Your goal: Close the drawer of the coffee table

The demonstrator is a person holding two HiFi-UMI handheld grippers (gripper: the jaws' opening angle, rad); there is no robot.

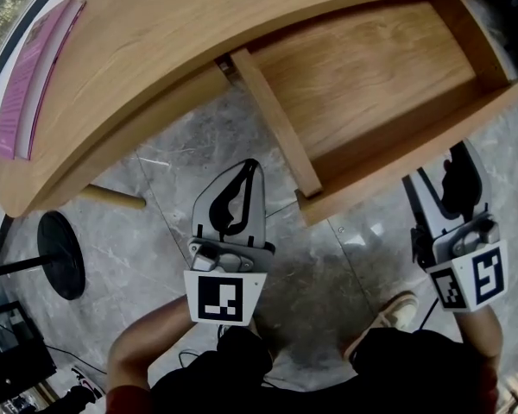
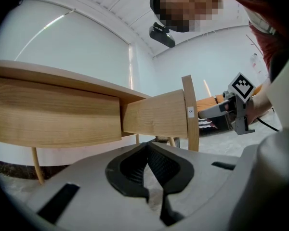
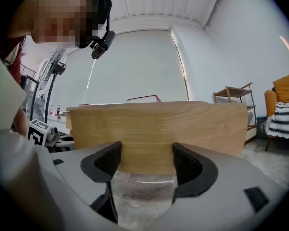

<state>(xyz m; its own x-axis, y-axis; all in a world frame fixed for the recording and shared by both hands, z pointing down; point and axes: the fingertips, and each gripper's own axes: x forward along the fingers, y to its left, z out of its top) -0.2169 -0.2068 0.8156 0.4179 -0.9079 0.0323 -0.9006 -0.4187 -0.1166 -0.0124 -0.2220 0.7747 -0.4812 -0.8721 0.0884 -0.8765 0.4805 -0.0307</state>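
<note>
One coffee table [image 1: 155, 41], one drawer [image 1: 363, 76], one black stand base [image 1: 60, 254], and two grippers: left gripper [image 1: 247, 171], right gripper [image 1: 436, 166]

Soft, even daylight fills all 3 views. In the head view the polished floor [image 1: 181, 188] carries small white glints at centre right and a diffuse dark shadow at lower centre. Fisheye distortion bows the tabletop [image 1: 155, 41] into an arc and blackens the corners. In the right gripper view the blind [image 3: 135, 66] glows at upper centre. The bottom foreground of both gripper views is soft.
</note>
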